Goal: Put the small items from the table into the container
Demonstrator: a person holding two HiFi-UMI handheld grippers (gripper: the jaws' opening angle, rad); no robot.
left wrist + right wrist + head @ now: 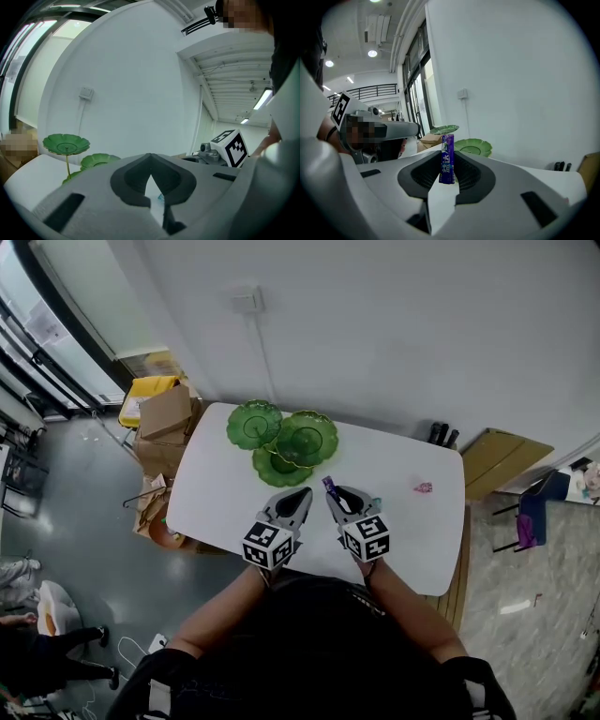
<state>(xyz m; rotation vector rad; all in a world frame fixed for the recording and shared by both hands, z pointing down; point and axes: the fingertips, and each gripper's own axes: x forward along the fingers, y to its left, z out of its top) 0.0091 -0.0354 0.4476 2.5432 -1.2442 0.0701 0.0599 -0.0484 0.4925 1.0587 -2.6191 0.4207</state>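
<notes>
Right hand-held gripper [335, 495], nearest the viewer, was clenched on a purple packet [447, 159], which stood upright between its pads, held above the worktop [216, 493]. Beside it, the left hand-held gripper [150, 164] had its jaw tips pressed together, with nothing clearly held. Both hovered side by side over the near part of the white worktop, pointing away from the person. Just beyond the jaw tips stood the container [305, 437], a green stand of three leaf-shaped dishes set at different heights; from above, all three dishes looked empty. Farther to the right, well apart from the container, a small pink item [424, 487] lay on the worktop. Past the worktop's left end, cardboard boxes [167, 413] were stacked on the floor near a plain white wall. The step in hand appeared to be carrying the purple packet to the container. The next move would call for bringing the packet over one of the dishes, lowering it close, and loosening the pads so it dropped inside without knocking the stand. The pink item would then remain to be fetched.
</notes>
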